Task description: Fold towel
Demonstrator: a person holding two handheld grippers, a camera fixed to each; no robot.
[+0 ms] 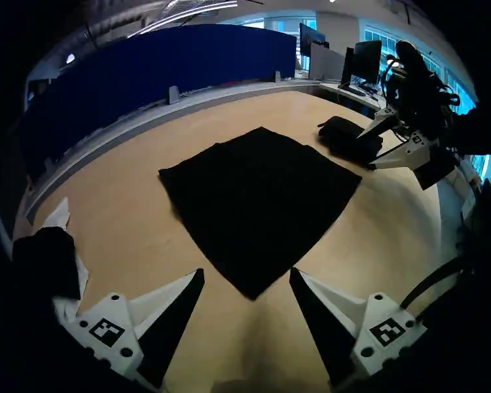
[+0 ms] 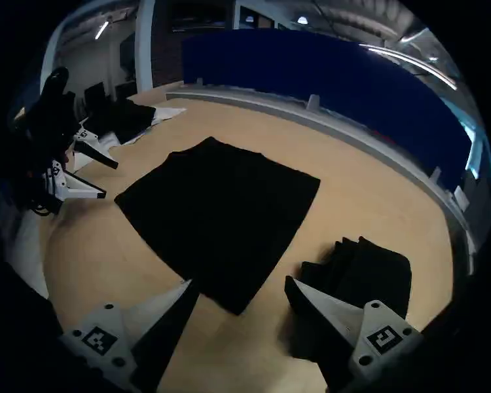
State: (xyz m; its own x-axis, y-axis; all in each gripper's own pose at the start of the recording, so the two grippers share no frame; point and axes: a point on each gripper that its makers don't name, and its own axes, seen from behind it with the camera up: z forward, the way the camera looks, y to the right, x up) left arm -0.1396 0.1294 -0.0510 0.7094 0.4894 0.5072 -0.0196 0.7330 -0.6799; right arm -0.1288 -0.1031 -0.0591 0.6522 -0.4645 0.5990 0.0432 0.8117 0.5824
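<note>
a: what could be spoiled from here?

b: the black towel (image 1: 258,203) is spread flat on the wooden table (image 1: 127,216), mid-frame, with one corner pointed at the lower centre. the left gripper (image 1: 245,271) is held near that corner, jaws wide, nothing gripped. the right gripper (image 2: 239,282) is held likewise at another corner, jaws wide and empty. if the corners are pinched unevenly, a skewed fold is likely. if too shallow a bite is taken, the cloth could be dropped mid-fold.

a: anything else at risk?

b: the folded dark pile (image 2: 370,268), at the lower right of the right gripper view, is seen right behind one finger, so it could be snagged or dragged. dark edges on dark cloth are also hard to judge.

a: and the count?

b: one spread towel, two grippers and two dark cloth heaps are counted: the folded pile, and another heap (image 1: 42,259) at the left edge of the left gripper view. one blue partition (image 1: 180,59) is seen behind.
</note>
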